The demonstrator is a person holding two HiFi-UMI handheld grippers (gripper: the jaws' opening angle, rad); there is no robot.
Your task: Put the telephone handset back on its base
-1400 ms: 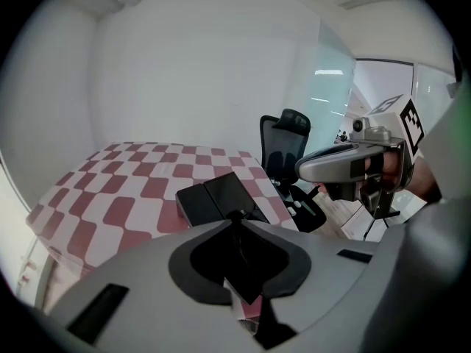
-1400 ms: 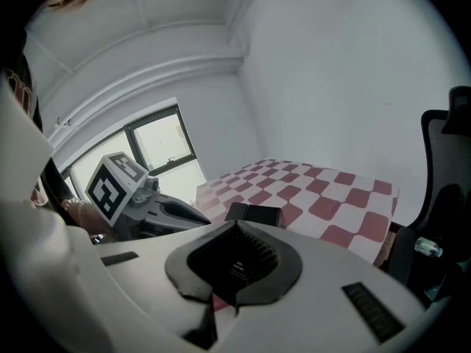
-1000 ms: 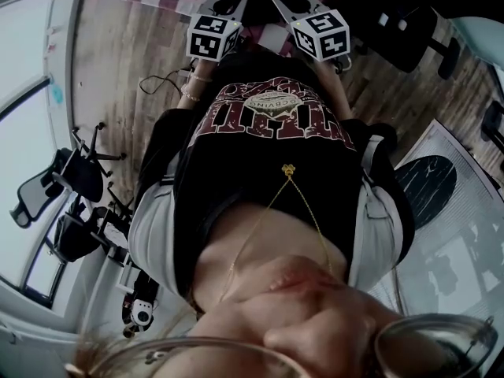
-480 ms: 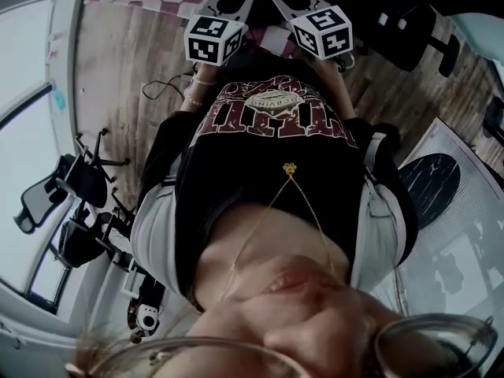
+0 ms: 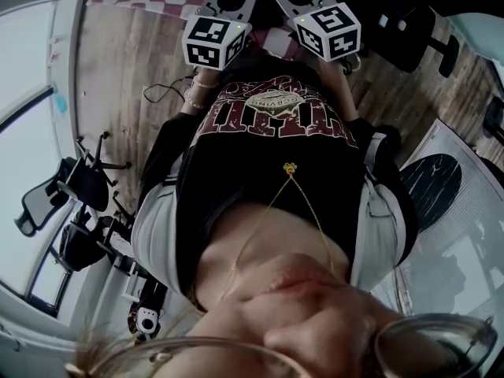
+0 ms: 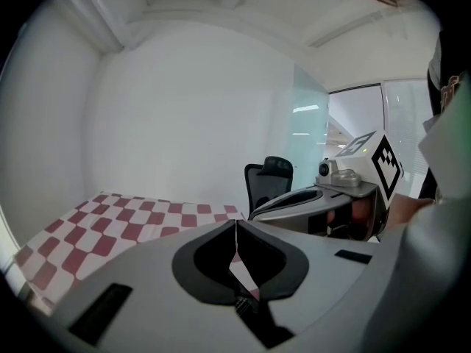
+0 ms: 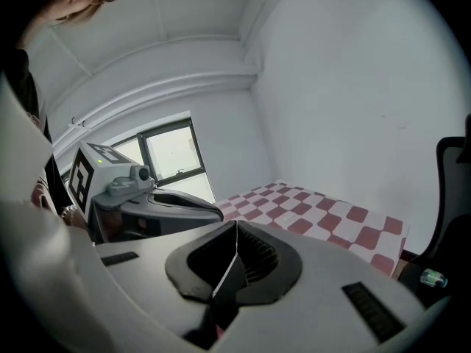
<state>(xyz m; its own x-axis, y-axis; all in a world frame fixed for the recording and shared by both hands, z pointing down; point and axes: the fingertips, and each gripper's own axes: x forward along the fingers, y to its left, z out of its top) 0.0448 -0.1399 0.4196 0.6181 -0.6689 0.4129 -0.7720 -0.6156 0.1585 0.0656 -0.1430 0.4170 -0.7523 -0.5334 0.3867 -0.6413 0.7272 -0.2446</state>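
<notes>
Up close: left gripper [image 6: 235, 223] and right gripper [image 7: 235, 225], fingers pressed together on nothing at all. Further out, just the red-checked tabletop [image 6: 125, 223]. Can't spot the handset or its base in any view, so probably not started yet, or already done. Shirt print [image 5: 276, 116] too garbled to read.

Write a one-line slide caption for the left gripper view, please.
Left gripper, jaws shut and empty, facing a red-and-white checkered cloth, with the right gripper and a black office chair at right.
</notes>
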